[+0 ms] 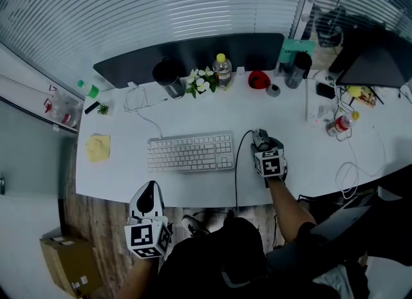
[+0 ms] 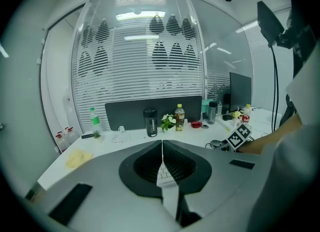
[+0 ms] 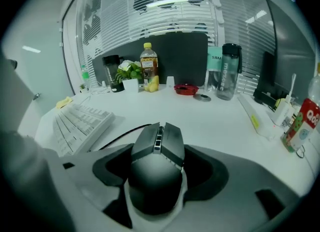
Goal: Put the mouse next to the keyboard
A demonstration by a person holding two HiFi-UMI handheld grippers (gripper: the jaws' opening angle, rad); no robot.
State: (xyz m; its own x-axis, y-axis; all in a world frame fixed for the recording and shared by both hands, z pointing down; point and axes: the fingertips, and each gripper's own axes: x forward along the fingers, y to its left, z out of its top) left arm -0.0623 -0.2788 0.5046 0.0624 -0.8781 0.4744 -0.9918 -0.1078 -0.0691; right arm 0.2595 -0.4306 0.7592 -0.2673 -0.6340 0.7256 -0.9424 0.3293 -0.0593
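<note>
Right gripper [image 1: 262, 144] is down low at the surface [image 1: 309, 163], and it has the mouse [image 3: 156, 163]. The jaws stand wide, clamped on its two sides, with the dark body filling the gap between them. The mouse sits just to the right of the keyboard [image 1: 190, 152], near it but not touching, its nose pointing away from the person. Whether its underside is actually on the surface, I can't tell. Its black cable [image 1: 237, 169] runs between the mouse and the keyboard and drops over the near edge.

Over on the other side, the left gripper [image 1: 150, 191] hangs at the near edge of the surface, in front of the keyboard's left end — jaws pressed together, nothing in them.

Along the back: a dark tumbler [image 1: 168, 78], a small bunch of flowers [image 1: 201, 80], a yellow-capped bottle [image 1: 222, 69] and a red dish [image 1: 259, 80].
</note>
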